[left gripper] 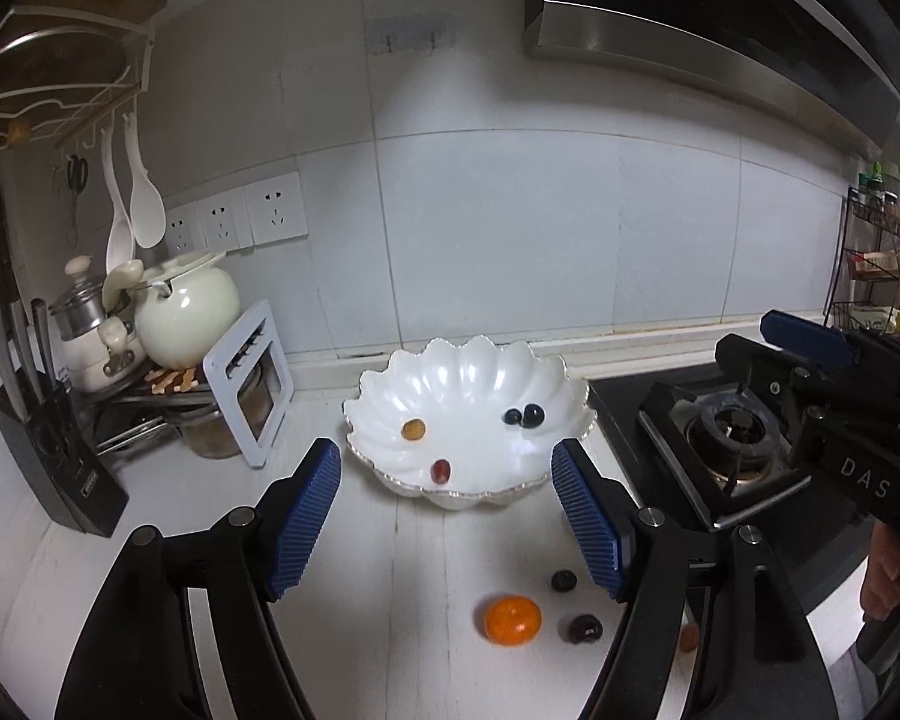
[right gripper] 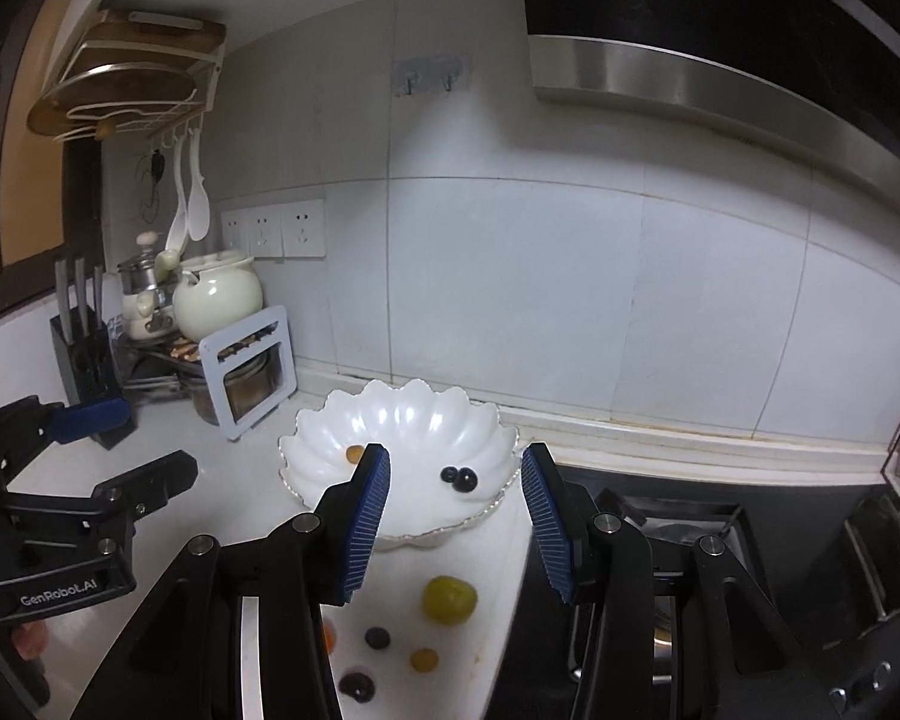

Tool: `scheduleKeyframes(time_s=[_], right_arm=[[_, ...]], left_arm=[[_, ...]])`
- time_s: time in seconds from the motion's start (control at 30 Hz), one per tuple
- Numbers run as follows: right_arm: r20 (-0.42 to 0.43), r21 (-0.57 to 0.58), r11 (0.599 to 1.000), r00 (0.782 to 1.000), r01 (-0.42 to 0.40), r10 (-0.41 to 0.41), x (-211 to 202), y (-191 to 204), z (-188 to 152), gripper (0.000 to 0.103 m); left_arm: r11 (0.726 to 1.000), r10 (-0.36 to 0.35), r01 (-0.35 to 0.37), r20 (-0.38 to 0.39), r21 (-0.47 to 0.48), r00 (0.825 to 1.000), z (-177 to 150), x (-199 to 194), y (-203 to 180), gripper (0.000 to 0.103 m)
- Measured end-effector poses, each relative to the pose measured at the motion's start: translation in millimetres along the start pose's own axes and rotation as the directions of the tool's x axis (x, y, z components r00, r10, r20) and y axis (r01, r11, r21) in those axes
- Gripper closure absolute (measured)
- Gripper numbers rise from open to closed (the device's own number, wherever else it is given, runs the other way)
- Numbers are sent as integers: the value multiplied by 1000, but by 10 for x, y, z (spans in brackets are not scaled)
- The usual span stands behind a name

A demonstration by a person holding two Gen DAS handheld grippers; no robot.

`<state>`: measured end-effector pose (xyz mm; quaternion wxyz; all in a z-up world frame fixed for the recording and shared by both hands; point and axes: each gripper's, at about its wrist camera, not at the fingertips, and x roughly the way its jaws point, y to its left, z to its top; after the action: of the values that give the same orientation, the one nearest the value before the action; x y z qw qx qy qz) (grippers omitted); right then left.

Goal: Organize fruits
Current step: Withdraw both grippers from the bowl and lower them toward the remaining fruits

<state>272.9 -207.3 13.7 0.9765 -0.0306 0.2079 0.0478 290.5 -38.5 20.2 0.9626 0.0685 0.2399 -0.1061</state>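
Low in the left wrist view, an orange and two dark berries lie loose on the worktop. Both the left gripper and the right gripper hang with jaws open and empty. Farther up, at mid-frame, the white bowl holds four small fruits. Likely a pickup between drops: next, lower onto a loose fruit and close gently.

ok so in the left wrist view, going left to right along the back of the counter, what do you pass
knife block → cream pot → white rack frame → scalloped white bowl → gas burner → spice rack
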Motion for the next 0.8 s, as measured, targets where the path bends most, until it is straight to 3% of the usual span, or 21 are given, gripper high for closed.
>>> scheduleKeyframes(time_s=[0.2,0.47,0.8], right_arm=[[-14,-24,1000,1000,-3,2,-120,26,-133,56],[-99,-17,1000,995,-15,13,-169,31,-405,56],[-217,22,999,975,-31,35,-151,-30,-732,56]], left_arm=[[1000,2,-2,-12,11,1000,-161,-111,-68,30],[1000,14,-14,-30,-8,999,-388,-171,-128,30],[999,4,-3,-35,35,999,-615,-184,-255,30]])
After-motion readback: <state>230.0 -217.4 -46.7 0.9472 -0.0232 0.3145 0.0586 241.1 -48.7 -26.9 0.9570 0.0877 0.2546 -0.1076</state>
